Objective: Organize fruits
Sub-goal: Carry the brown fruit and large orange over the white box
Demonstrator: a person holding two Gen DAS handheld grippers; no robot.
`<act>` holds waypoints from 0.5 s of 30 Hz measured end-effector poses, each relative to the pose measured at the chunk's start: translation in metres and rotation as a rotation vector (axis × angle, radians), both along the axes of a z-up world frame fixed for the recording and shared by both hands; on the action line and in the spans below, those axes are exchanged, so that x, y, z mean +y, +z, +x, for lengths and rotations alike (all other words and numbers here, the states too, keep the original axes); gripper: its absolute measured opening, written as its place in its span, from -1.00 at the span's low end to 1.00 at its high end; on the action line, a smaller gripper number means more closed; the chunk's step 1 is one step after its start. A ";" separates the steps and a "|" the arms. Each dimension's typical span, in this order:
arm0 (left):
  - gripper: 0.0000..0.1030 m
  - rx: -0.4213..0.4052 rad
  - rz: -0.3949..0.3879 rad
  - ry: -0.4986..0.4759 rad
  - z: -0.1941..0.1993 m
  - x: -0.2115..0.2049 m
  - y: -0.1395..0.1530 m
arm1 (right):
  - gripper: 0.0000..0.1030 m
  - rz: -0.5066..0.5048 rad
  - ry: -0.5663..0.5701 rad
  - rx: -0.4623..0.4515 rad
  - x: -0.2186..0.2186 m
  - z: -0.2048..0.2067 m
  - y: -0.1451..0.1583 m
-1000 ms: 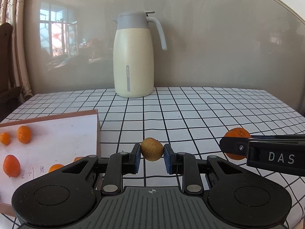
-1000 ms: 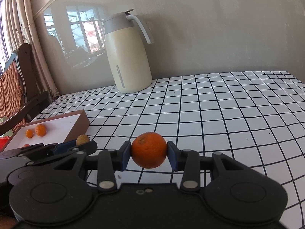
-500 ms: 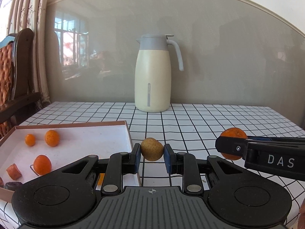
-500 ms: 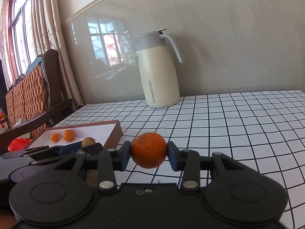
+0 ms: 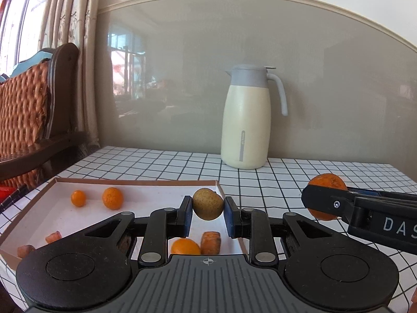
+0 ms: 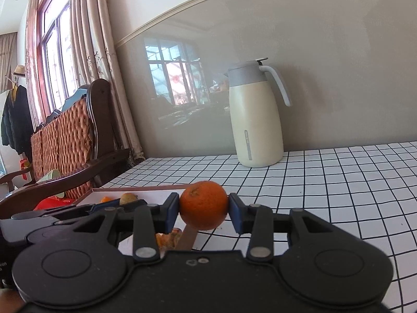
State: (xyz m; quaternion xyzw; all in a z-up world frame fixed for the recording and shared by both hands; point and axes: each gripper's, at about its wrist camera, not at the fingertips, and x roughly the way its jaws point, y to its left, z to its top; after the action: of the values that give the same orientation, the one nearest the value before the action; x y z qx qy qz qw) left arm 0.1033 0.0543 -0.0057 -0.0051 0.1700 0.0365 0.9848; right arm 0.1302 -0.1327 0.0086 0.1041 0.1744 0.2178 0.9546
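My left gripper point(image 5: 208, 215) is shut on a small brownish-green round fruit point(image 5: 208, 204) and holds it above the right end of a shallow white box with a brown rim point(image 5: 135, 181). The box holds several small orange fruits point(image 5: 112, 198) and some orange-brown chunks point(image 5: 210, 241). My right gripper point(image 6: 204, 215) is shut on an orange point(image 6: 203, 204), in the air just right of the box. In the left wrist view the right gripper point(image 5: 325, 203) and its orange point(image 5: 327, 182) show at the right.
A cream thermos jug with a grey lid and handle point(image 5: 246, 120) stands at the back of the checked tablecloth point(image 5: 299, 172). A wooden chair with a woven back point(image 5: 26, 114) stands left of the table, beside curtains and a window.
Both grippers have risen and swung left, each still holding its fruit. The left one now hangs over the box's right end, and the right one has come up beside the box.
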 end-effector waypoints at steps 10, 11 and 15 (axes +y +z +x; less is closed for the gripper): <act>-0.49 -0.025 0.010 0.103 -0.008 0.046 0.004 | -0.37 0.028 0.058 -0.036 0.037 0.002 0.003; -0.49 -0.024 0.011 0.114 -0.009 0.050 0.003 | -0.37 0.029 0.064 -0.039 0.041 0.002 0.003; -0.49 -0.020 0.014 0.153 -0.012 0.069 0.002 | -0.37 0.027 0.086 -0.046 0.057 0.004 0.002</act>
State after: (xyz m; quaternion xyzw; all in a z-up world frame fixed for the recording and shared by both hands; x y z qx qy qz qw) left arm 0.0916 0.1234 -0.0040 -0.0114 0.1588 0.1130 0.9808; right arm 0.1343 -0.0760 0.0108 0.1042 0.1536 0.2633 0.9467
